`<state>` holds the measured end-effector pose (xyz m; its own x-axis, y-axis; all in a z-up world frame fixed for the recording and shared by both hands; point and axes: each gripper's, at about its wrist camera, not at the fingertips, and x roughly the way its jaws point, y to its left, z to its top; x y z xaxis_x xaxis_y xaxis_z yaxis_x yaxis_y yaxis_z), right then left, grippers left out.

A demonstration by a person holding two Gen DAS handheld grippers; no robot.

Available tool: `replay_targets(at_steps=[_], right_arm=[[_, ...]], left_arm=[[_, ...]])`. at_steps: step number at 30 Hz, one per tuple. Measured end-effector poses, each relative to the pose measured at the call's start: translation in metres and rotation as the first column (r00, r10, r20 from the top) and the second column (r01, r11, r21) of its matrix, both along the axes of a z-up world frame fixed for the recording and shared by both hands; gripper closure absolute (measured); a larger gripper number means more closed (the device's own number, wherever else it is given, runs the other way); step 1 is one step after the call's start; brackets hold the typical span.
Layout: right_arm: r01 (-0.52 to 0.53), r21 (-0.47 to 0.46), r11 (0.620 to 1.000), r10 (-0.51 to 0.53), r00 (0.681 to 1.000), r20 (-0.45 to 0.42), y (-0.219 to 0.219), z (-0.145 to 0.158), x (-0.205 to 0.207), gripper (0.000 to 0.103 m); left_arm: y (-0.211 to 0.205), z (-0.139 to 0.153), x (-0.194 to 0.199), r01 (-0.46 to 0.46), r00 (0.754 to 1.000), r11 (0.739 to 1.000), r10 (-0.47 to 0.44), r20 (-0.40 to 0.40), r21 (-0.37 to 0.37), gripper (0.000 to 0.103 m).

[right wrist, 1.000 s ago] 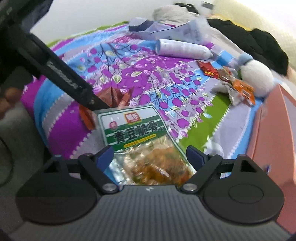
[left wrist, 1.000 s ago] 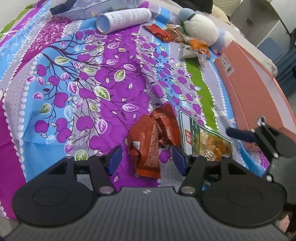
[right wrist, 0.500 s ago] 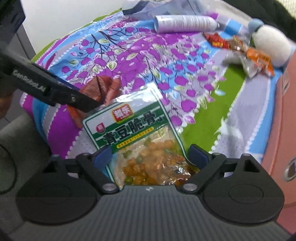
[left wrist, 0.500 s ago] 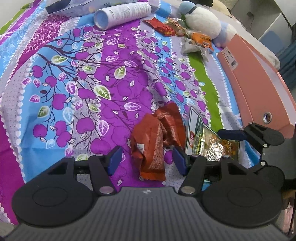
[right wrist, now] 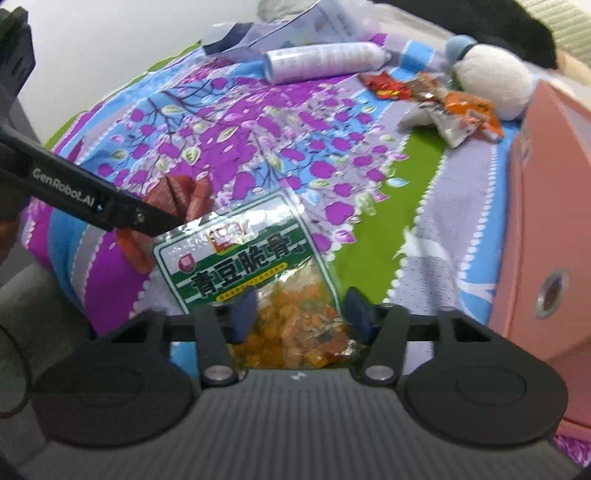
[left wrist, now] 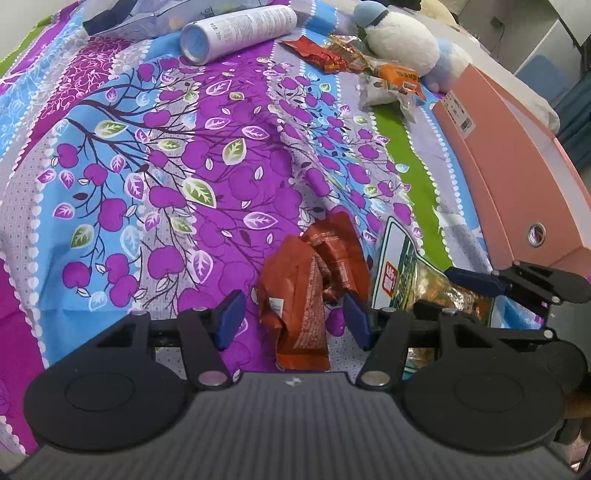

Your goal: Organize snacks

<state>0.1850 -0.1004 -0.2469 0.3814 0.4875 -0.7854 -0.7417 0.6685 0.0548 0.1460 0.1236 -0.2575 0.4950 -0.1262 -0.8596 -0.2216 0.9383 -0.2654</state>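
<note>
A green snack packet (right wrist: 240,258) with orange pieces lies on the patterned bedspread (left wrist: 166,166) near its front edge. My right gripper (right wrist: 300,314) has its jaws closing around the packet's lower end, and both pads touch its crumpled sides. In the left wrist view the same packet (left wrist: 402,273) tilts up at one edge. Beside it lie crumpled orange-brown packets (left wrist: 306,288). My left gripper (left wrist: 293,321) is open, one finger on each side of them without touching. One of its fingers (right wrist: 110,206) crosses the right wrist view in front of the orange-brown packets (right wrist: 177,192).
A long pink box (left wrist: 517,166) runs along the right side. At the far end lie a white canister (left wrist: 236,31), a grey bag (left wrist: 122,18), a white plush toy (left wrist: 399,40) and several small snack packets (left wrist: 399,77).
The right gripper's jaws have narrowed from wide open onto the green packet, whose edge has tipped up. The left gripper has stayed open over the orange-brown packets.
</note>
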Motion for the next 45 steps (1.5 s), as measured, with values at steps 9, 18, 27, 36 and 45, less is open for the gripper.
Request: replay_targets(at_steps=[9, 18, 27, 36, 45], right_arm=[[0.143, 0.054, 0.988, -0.145, 0.989, 0.031, -0.014, 0.009, -0.013, 0.082], [0.331, 0.148, 0.932, -0.338, 0.941, 0.021, -0.037, 0.008, -0.024, 0.083], [0.373, 0.233, 0.898, -0.383, 0.924, -0.004, -0.056, 0.002, -0.035, 0.034], [0.193, 0.15, 0.97, -0.208, 0.974, 0.09, -0.044, -0.003, -0.05, 0.015], [0.051, 0.031, 0.998, -0.054, 0.995, 0.081, -0.028, -0.013, -0.052, 0.002]], left_arm=[[-0.005, -0.003, 0.003, 0.001, 1.0, 1.0, -0.001, 0.007, 0.019, 0.049], [-0.011, 0.002, 0.0, -0.007, 0.999, 0.998, 0.005, 0.035, 0.055, 0.062], [-0.019, 0.004, -0.011, 0.005, 0.999, 1.0, -0.006, 0.046, 0.022, 0.062], [-0.017, 0.002, -0.016, 0.006, 0.999, 1.0, -0.006, 0.041, 0.015, 0.062], [-0.019, -0.001, -0.018, -0.001, 0.999, 1.0, 0.0, 0.037, 0.015, 0.062]])
